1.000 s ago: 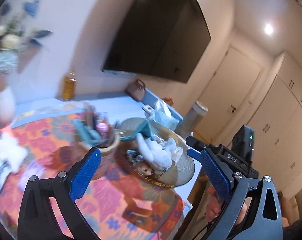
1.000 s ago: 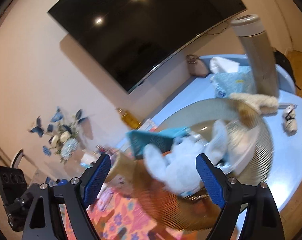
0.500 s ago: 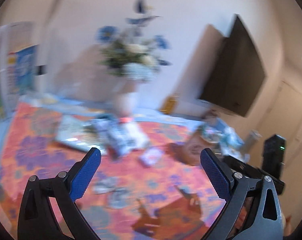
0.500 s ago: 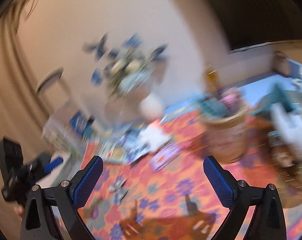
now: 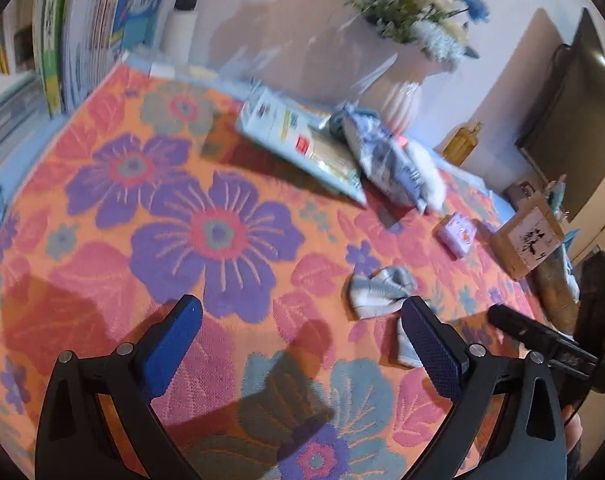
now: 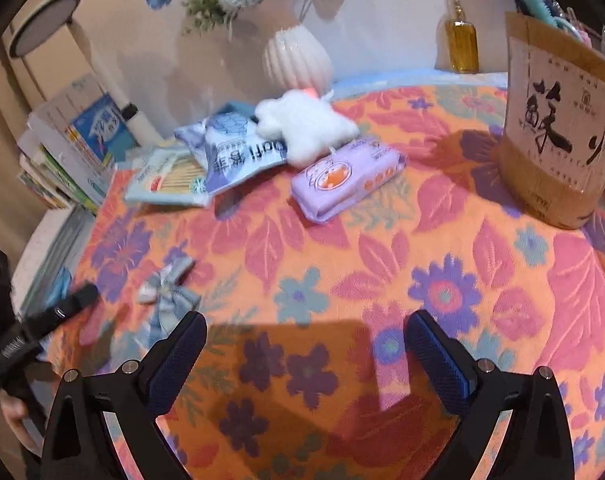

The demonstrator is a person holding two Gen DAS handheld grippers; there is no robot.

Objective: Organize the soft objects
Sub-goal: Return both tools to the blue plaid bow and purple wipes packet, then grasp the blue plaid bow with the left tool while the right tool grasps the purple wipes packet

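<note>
Left tool (image 5: 300, 338): black angular frame arms, silver round screws, two blue textured pads (image 5: 430, 348). Right tool (image 6: 304, 350): identical black frame, silver screws, dark blue knurled pads (image 6: 178, 356). Bare skin of a hand (image 6: 16, 416) showed at the frame's lower left edge.

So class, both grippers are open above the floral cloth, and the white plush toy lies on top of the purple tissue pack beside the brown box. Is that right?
One detail is wrong. In the right wrist view the white plush toy rests mainly on the blue printed packet, only meeting the purple tissue pack at its edge. Both the left gripper and the right gripper are open above the floral cloth.
</note>
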